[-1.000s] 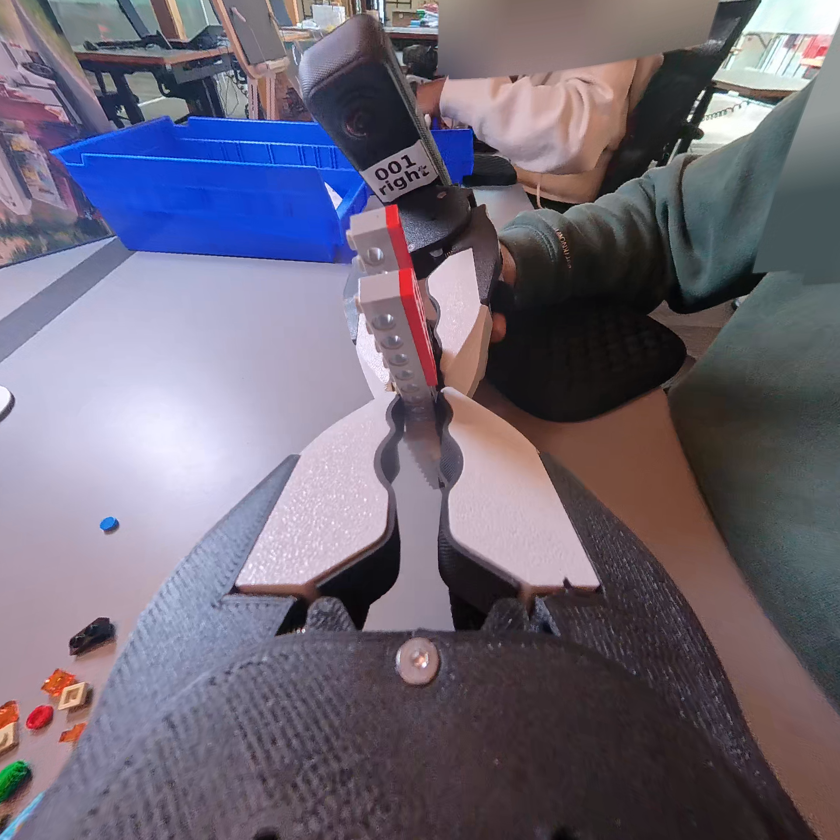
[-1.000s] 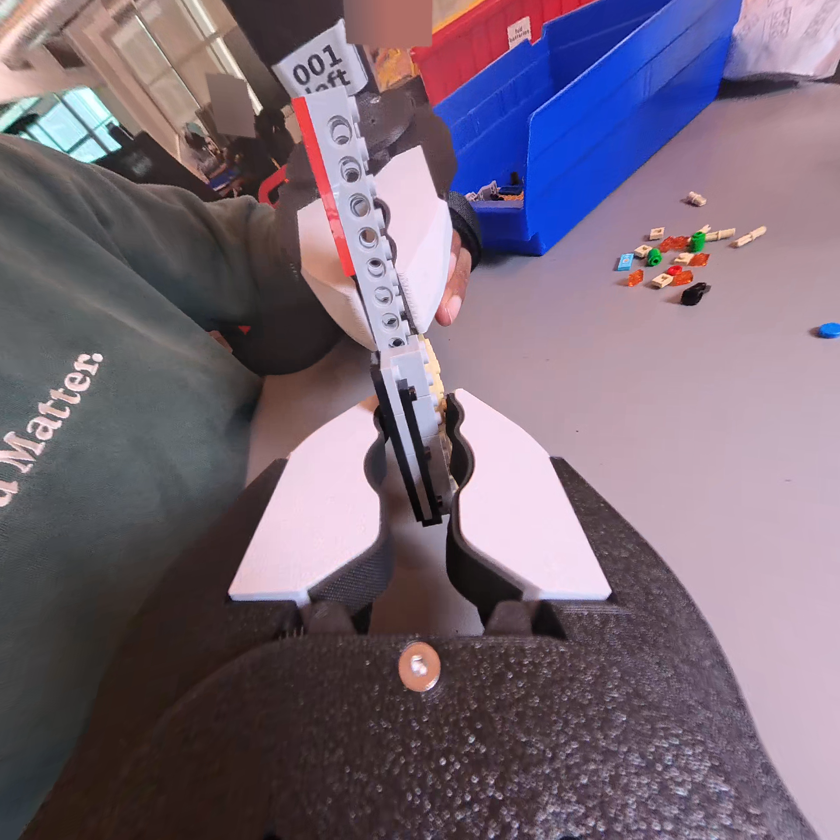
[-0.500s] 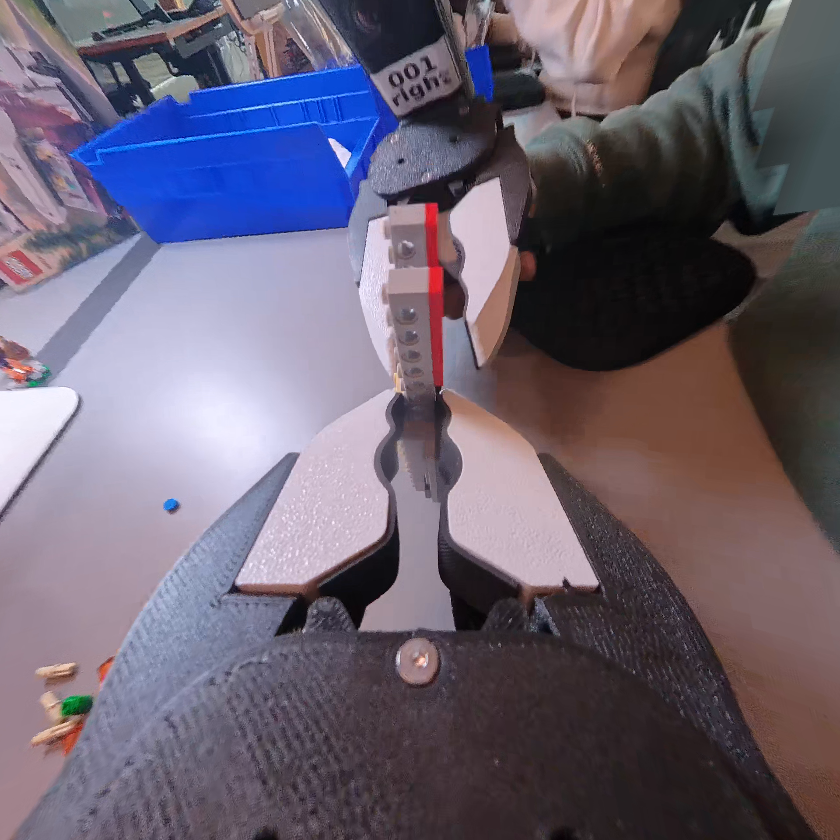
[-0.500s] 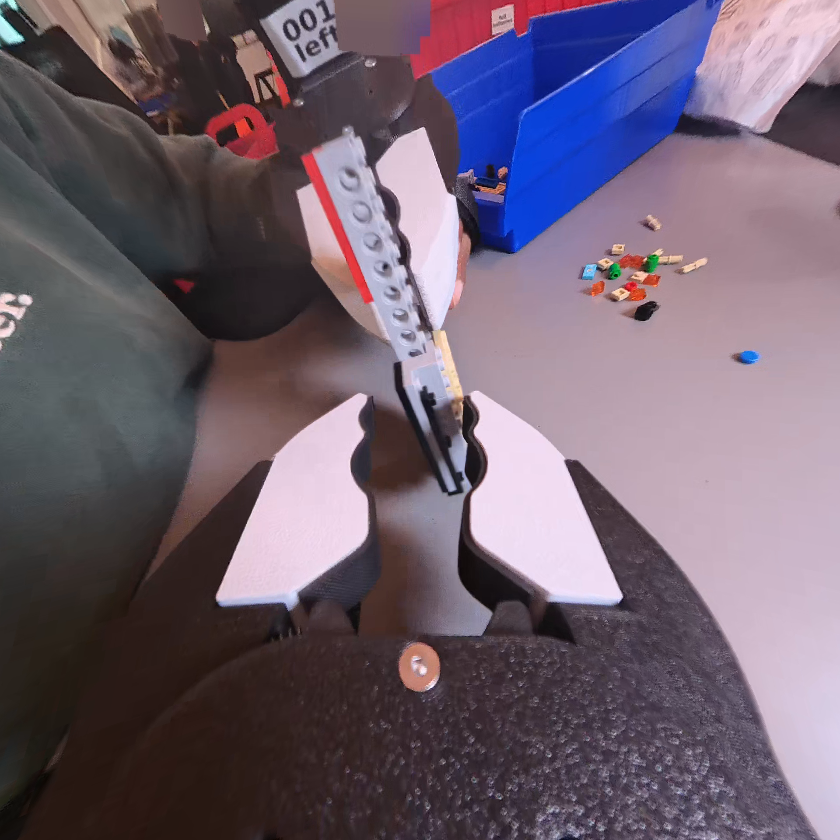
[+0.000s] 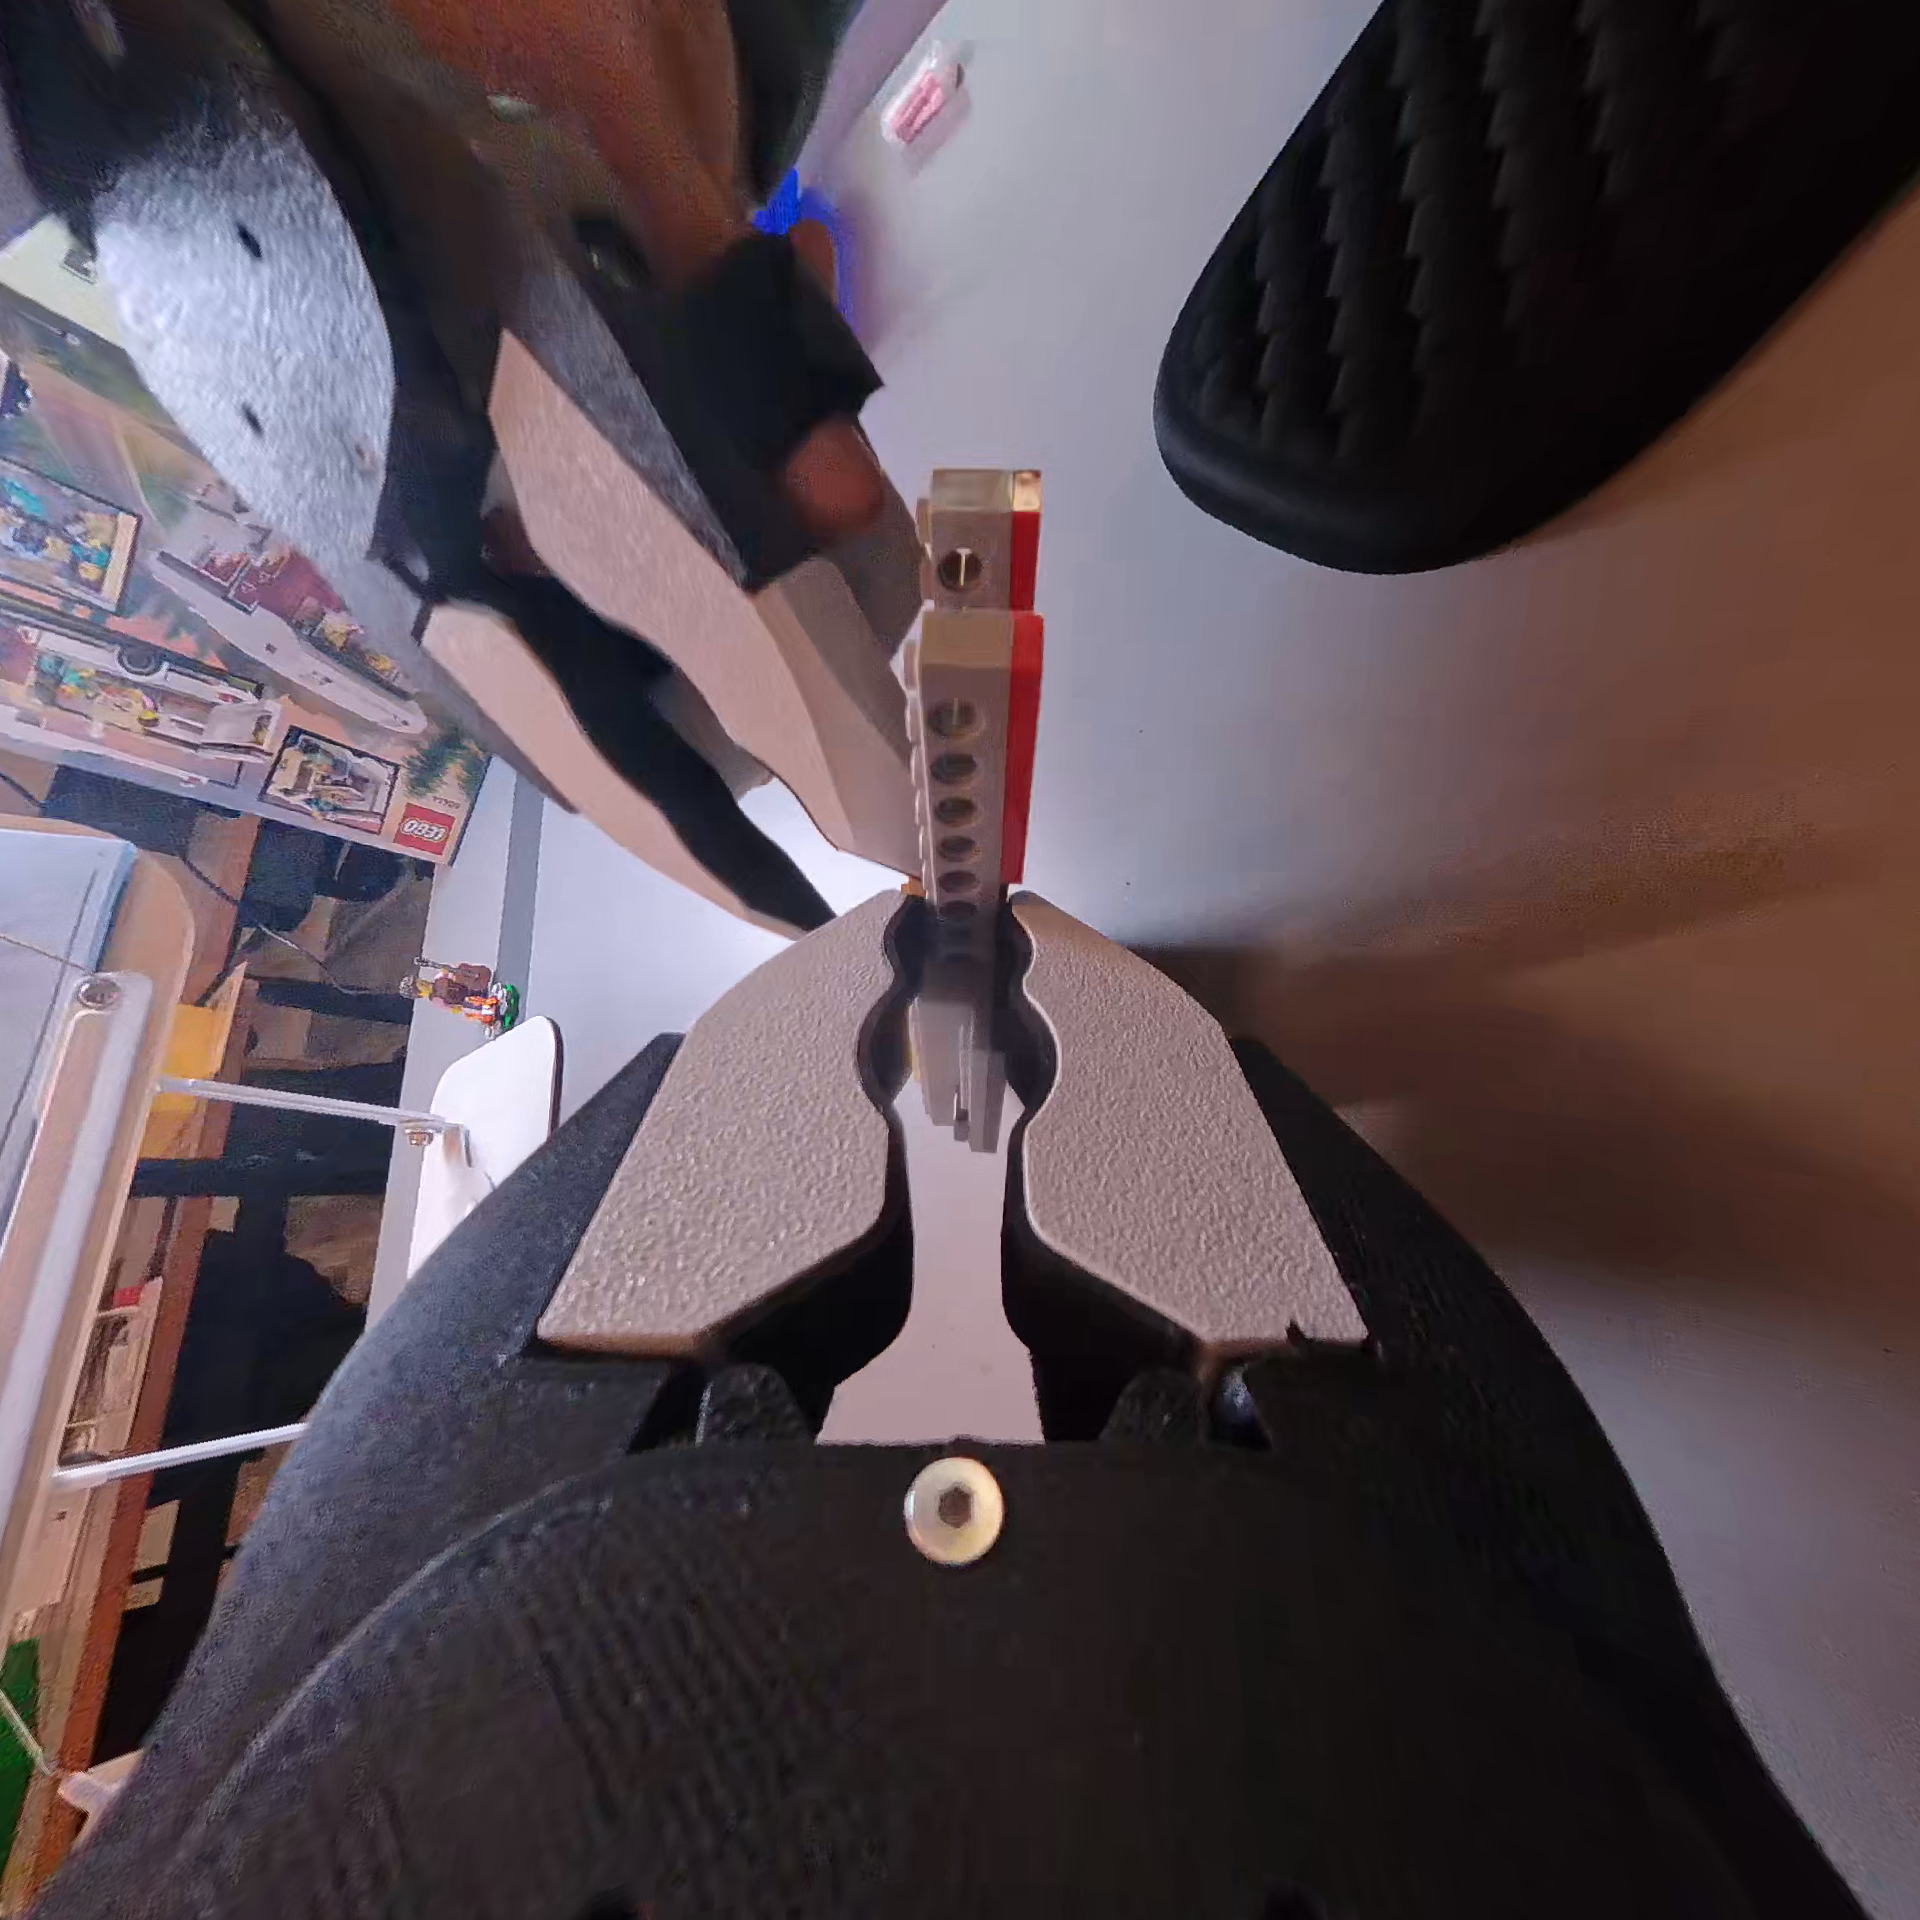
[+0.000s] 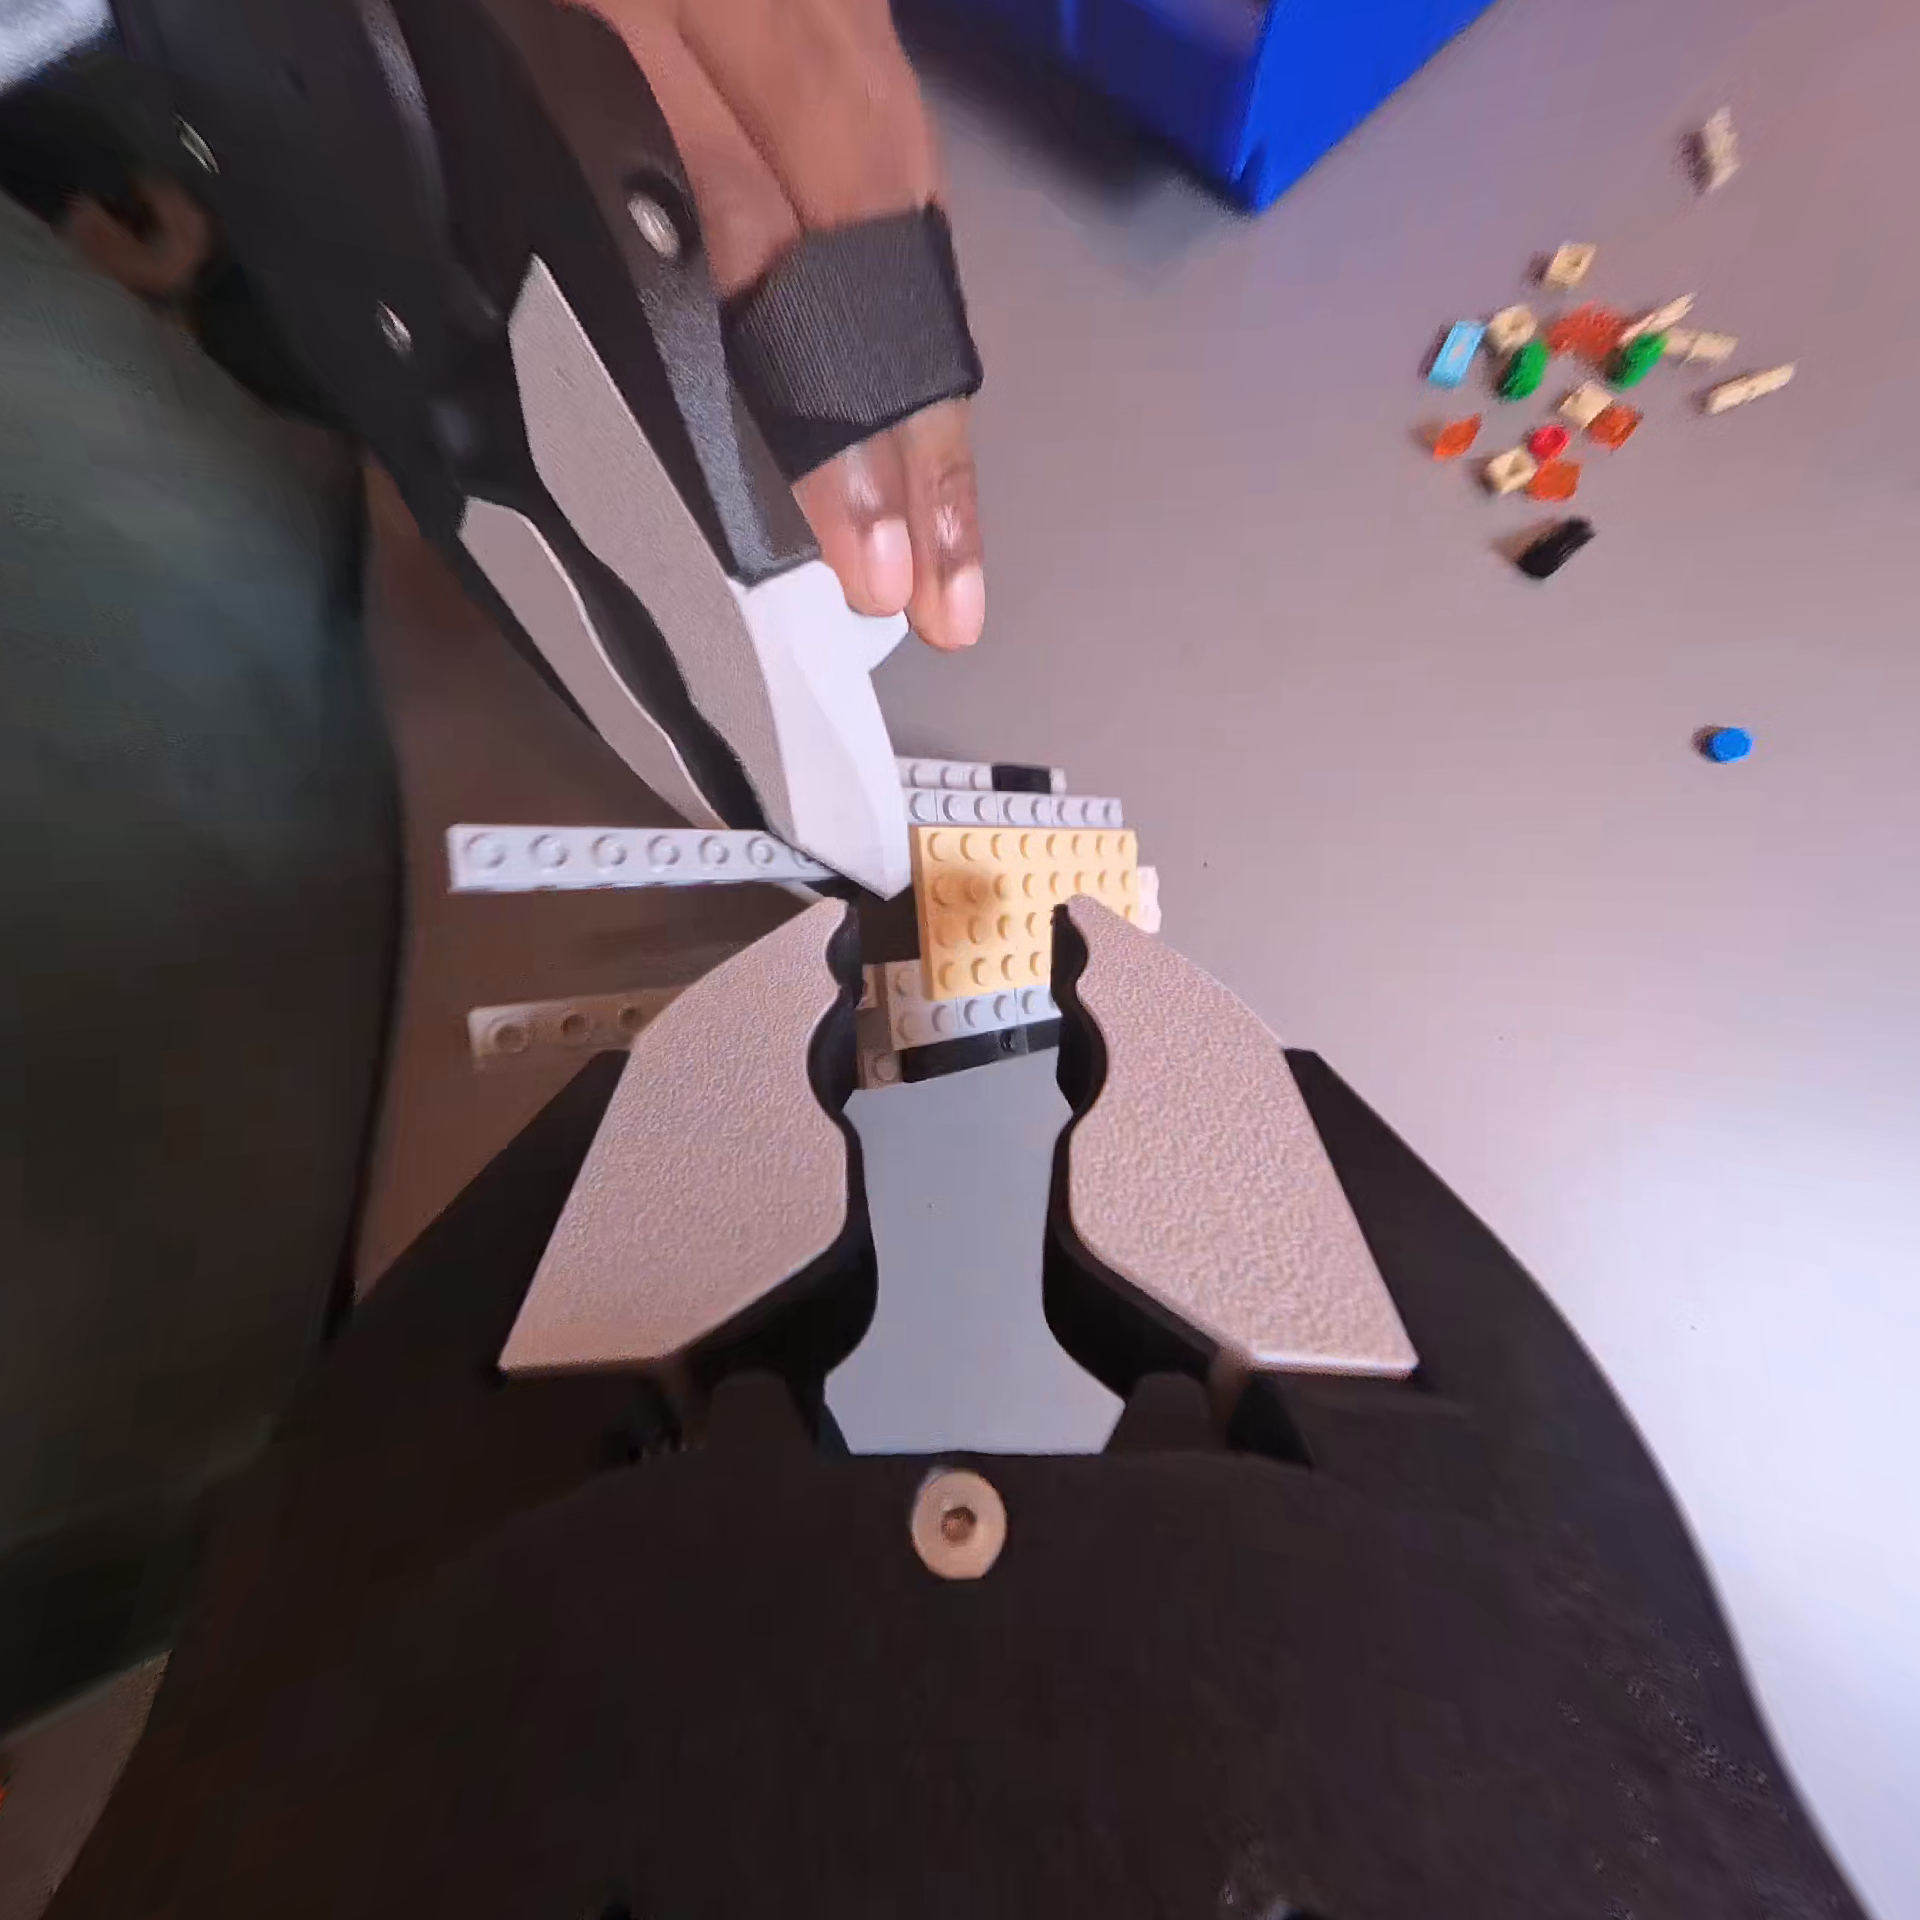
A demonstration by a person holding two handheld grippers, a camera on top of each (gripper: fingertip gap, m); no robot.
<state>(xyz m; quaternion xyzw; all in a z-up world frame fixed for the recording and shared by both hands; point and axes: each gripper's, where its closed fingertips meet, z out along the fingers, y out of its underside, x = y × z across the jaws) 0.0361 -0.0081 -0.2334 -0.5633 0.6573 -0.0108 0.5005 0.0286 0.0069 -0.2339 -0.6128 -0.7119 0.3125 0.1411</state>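
My left gripper [image 5: 956, 912] is shut on a brick assembly [image 5: 971, 769], pinching its long grey holed beam, which has a red plate along one side. In the right wrist view the assembly shows its studded face: a tan plate [image 6: 1013, 914], grey beams [image 6: 623, 857] and a black strip at the near edge. The left gripper's fingers [image 6: 821, 748] come in from the upper left and grip the beam beside the tan plate. My right gripper [image 6: 956, 920] is open just in front of the assembly, and its pads do not press on it. Its fingers [image 5: 665, 623] show beside the beam in the left wrist view.
A cluster of small loose pieces [image 6: 1558, 395], a black piece [image 6: 1553, 545] and a blue stud [image 6: 1725, 744] lie on the grey table [image 6: 1455, 935] to the right. A blue bin [image 6: 1299, 83] stands at the back. A black mesh pad [image 5: 1558, 260] is near the beam's far end. Less than 4 cm separates the two grippers' tips. My right gripper's tips are some 15 cm from the black piece [image 6: 1553, 545].
My right gripper opened, let go of the assembly's end and drew back. My left gripper kept its grip and rolled over, turning the assembly so its studded tan face shows to the right camera.
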